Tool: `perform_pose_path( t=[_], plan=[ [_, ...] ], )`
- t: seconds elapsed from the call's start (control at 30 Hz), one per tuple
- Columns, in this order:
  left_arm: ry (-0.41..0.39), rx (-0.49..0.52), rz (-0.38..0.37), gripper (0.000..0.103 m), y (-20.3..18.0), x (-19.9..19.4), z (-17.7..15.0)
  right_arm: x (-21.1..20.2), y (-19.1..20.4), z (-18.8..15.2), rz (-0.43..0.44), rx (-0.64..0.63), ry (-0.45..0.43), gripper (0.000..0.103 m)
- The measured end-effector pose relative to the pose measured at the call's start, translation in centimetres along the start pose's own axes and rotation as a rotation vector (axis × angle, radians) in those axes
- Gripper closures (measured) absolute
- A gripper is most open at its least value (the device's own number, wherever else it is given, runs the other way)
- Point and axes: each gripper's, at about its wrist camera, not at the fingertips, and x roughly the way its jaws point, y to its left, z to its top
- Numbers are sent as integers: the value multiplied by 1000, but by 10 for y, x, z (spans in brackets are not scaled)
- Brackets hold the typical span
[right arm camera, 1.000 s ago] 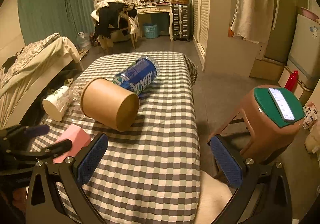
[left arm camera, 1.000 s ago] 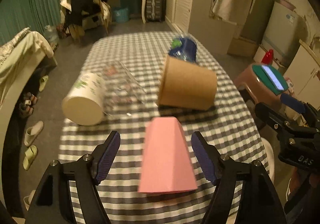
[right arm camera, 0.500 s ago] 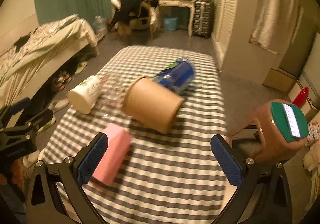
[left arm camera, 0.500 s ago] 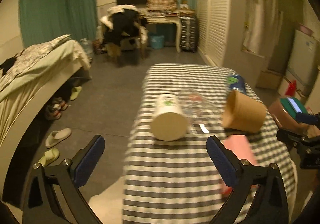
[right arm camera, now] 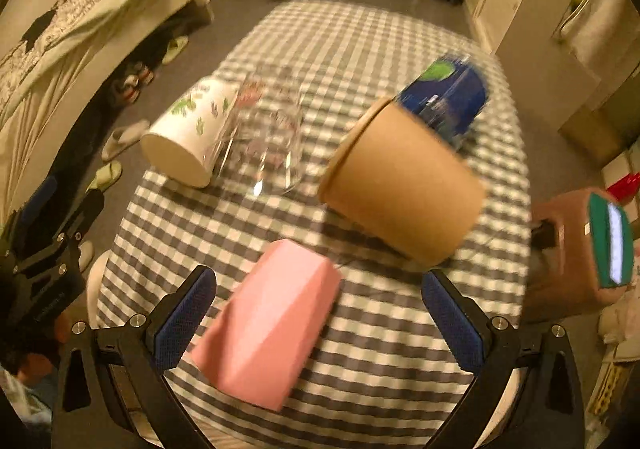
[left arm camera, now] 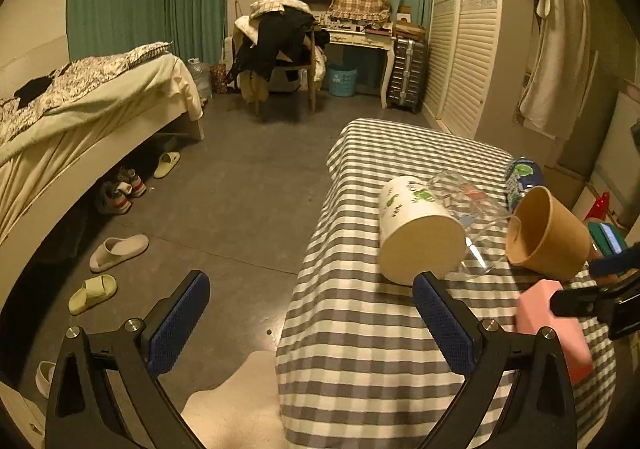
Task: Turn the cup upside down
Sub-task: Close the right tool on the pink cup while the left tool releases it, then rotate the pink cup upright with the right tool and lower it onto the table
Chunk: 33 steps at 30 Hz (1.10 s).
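Observation:
A pink faceted cup [right arm camera: 266,323] lies on its side on the checked table [right arm camera: 360,37]; it also shows in the left wrist view [left arm camera: 554,329] at the right. My right gripper [right arm camera: 318,319] is open, above the table, with the pink cup between its fingers' lines and no contact visible. My left gripper [left arm camera: 310,323] is open and empty, off the table's left edge, over the floor. It appears at the left of the right wrist view [right arm camera: 48,233]. The right gripper's tips [left arm camera: 592,289] show at the right edge of the left wrist view.
On the table also lie a brown paper cup [right arm camera: 404,185], a white cup with green print [right arm camera: 186,135], a clear glass [right arm camera: 268,137] and a blue bottle [right arm camera: 444,97]. A brown stool [right arm camera: 576,249] stands right of the table. A bed [left arm camera: 80,117] and slippers [left arm camera: 116,249] are at left.
My left gripper swung left off the table and away from the pink cup. My right gripper moved forward over the table until the pink cup lies between its fingers.

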Motion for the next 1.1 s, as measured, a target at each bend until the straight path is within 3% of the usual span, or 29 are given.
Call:
perform_pose_path(
  t=[0.13, 0.5, 0.6, 0.63, 0.83, 0.97, 1.1],
  plan=[
    [24, 6, -48, 0, -1, 9, -2, 24, 6, 5, 2, 17, 79, 4],
    [26, 14, -48, 0, 0, 12, -5, 60, 7, 11, 9, 20, 173, 24],
    [25, 18, -41, 0, 1, 9, -5, 74, 11, 9, 45, 19, 200, 29],
    [22, 19, -38, 0, 1, 7, -5, 75, 12, 8, 40, 16, 191, 35],
    [11, 26, -19, 0, -3, -2, -3, 56, 13, 3, 83, -7, 117, 42],
    [3, 47, -12, 0, -11, -9, -2, 25, 11, -2, 104, -36, -29, 43],
    [-10, 77, -3, 0, -25, -18, -3, -4, 12, -15, 65, -69, -188, 44]
  ],
)
